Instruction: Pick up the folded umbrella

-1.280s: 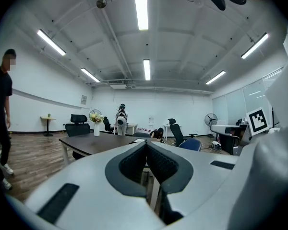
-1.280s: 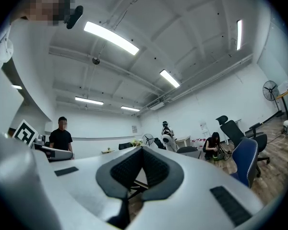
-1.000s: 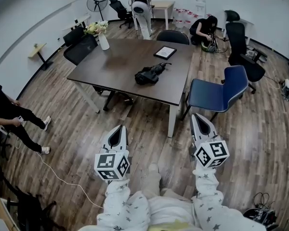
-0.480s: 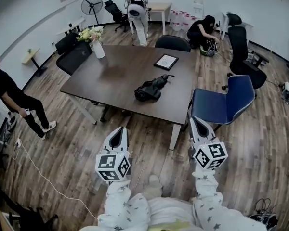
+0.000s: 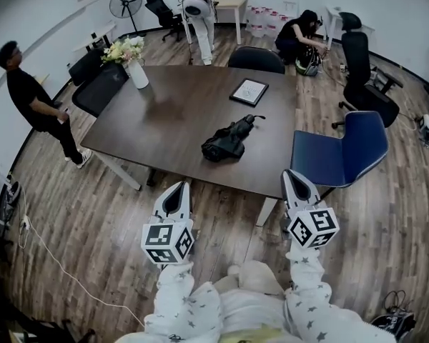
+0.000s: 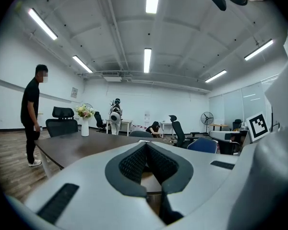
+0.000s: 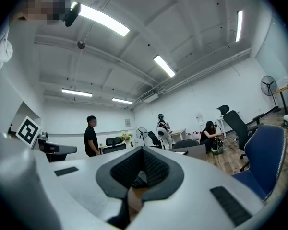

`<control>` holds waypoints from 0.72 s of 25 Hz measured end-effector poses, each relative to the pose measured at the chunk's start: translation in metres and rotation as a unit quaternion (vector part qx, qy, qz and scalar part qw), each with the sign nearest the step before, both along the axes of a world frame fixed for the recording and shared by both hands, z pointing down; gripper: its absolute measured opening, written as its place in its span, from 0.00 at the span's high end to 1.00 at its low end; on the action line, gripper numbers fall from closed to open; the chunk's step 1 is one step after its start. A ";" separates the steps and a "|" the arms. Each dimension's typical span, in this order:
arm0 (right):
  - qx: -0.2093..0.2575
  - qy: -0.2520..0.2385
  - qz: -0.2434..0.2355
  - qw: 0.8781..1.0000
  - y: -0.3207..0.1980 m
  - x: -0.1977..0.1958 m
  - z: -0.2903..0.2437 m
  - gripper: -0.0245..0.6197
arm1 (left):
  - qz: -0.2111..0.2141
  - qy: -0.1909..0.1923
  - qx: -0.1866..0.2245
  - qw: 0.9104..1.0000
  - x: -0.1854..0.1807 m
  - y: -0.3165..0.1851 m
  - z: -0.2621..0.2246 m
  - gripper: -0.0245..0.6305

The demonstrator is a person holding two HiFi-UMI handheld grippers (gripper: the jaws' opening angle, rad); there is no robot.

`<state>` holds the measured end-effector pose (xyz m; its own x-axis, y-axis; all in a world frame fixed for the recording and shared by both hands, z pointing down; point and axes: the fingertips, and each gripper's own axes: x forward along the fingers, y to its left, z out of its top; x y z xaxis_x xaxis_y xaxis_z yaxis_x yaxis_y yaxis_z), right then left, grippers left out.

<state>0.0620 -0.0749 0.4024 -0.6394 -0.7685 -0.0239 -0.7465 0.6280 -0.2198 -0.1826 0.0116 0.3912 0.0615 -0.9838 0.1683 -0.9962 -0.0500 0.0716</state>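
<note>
The folded black umbrella [image 5: 227, 138] lies on the dark wooden table [image 5: 157, 120], right of its middle and near the front edge. Both grippers are held out over the floor, short of that edge and pointing roughly level at the table. My left gripper [image 5: 177, 186] is in front and to the left of the umbrella, my right gripper [image 5: 292, 174] in front and to its right. In the left gripper view, the left gripper [image 6: 145, 144] has its jaws together with nothing in them. The right gripper [image 7: 143, 149] likewise shows its tips meeting, with nothing between them.
A blue chair [image 5: 341, 152] stands at the table's right corner, close to my right gripper. On the table are a vase of flowers [image 5: 134, 61] and a flat tablet [image 5: 248, 91]. A person [image 5: 37, 100] stands at the left, another [image 5: 300, 31] crouches at the back. Black office chairs [image 5: 365, 70] stand around.
The table and umbrella have come closer and lower in the head view as both grippers advanced towards them. The person at the left has walked further back along the table's left side.
</note>
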 end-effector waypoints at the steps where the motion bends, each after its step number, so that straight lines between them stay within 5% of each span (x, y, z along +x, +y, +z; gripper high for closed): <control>1: -0.004 0.001 0.001 1.000 -0.006 -0.002 0.003 0.93 | 0.001 0.000 -0.003 1.000 -0.002 -0.006 0.003 0.93; 18: -0.035 0.004 0.004 0.999 -0.156 -0.051 0.027 0.93 | 0.008 0.011 -0.048 0.999 -0.048 -0.152 0.036 0.93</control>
<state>0.0109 -0.2311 0.4290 -0.6332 -0.7731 0.0356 -0.7533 0.6051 -0.2576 -0.2307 -0.1399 0.4274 0.0814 -0.9620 0.2606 -0.9935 -0.0575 0.0978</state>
